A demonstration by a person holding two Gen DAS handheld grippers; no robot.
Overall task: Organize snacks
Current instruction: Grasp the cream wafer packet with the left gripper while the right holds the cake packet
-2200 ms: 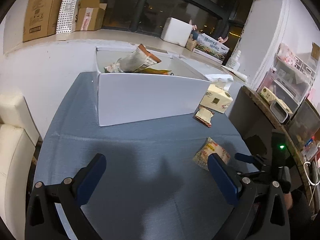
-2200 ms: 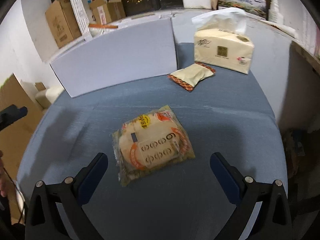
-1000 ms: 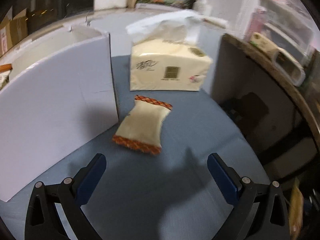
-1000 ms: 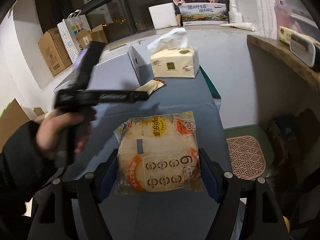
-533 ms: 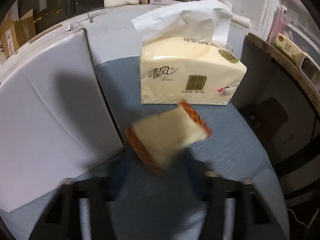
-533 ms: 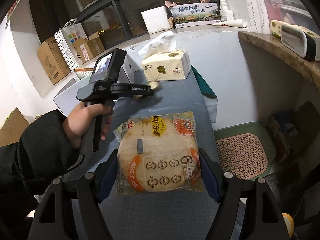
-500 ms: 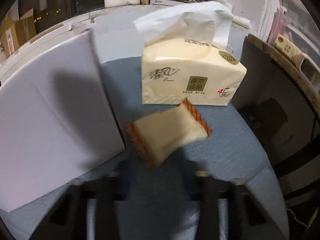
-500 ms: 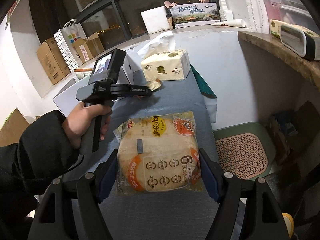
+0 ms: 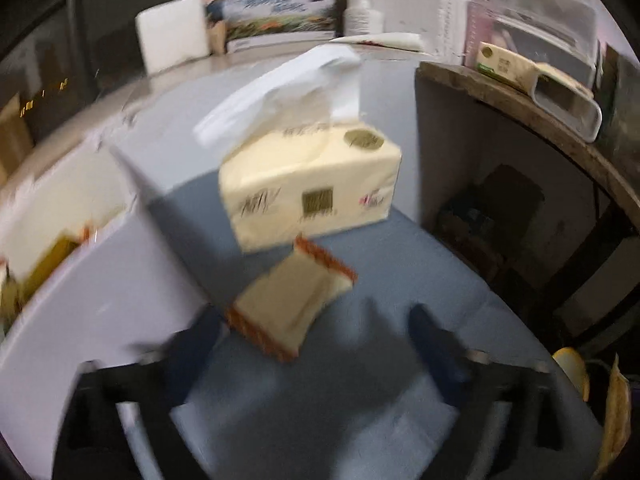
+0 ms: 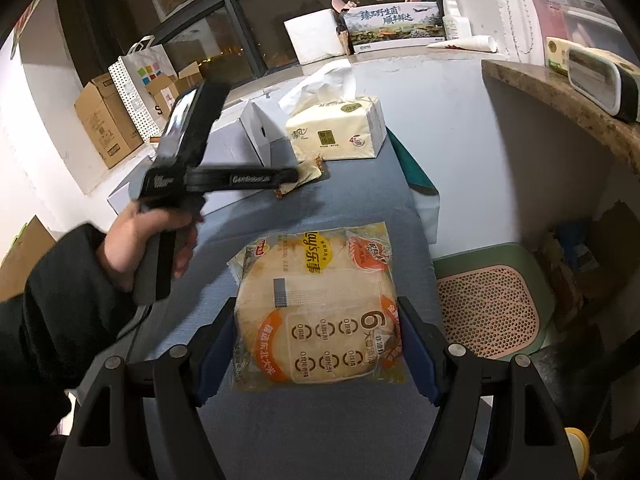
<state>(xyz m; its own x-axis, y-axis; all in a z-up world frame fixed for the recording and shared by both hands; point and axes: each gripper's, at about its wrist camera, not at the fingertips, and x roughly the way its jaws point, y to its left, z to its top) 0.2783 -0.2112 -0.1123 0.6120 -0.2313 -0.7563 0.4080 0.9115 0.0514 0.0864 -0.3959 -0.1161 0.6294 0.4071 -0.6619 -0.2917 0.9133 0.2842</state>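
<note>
My right gripper (image 10: 316, 344) is shut on a Lay's chip bag (image 10: 316, 304) and holds it above the blue table. My left gripper (image 9: 316, 340) shows blurred, jaws apart, just behind a small cream snack packet with orange ends (image 9: 290, 300). The packet looks tilted at the corner of the white box (image 9: 100, 280); I cannot tell whether the fingers grip it. In the right wrist view the left gripper (image 10: 296, 178) reaches the packet (image 10: 304, 180) beside the white box (image 10: 256, 128). Snacks lie inside the box (image 9: 48, 256).
A cream tissue pack (image 9: 312, 188) stands behind the packet, also in the right wrist view (image 10: 336, 128). A wooden counter (image 10: 560, 100) with a grey device is at right. A green stool (image 10: 492, 308) sits below the table edge. Cardboard boxes (image 10: 108, 120) stand far left.
The left gripper has closed in on the small packet, which now sits tilted and nearer the box corner. The right gripper still holds the chip bag up.
</note>
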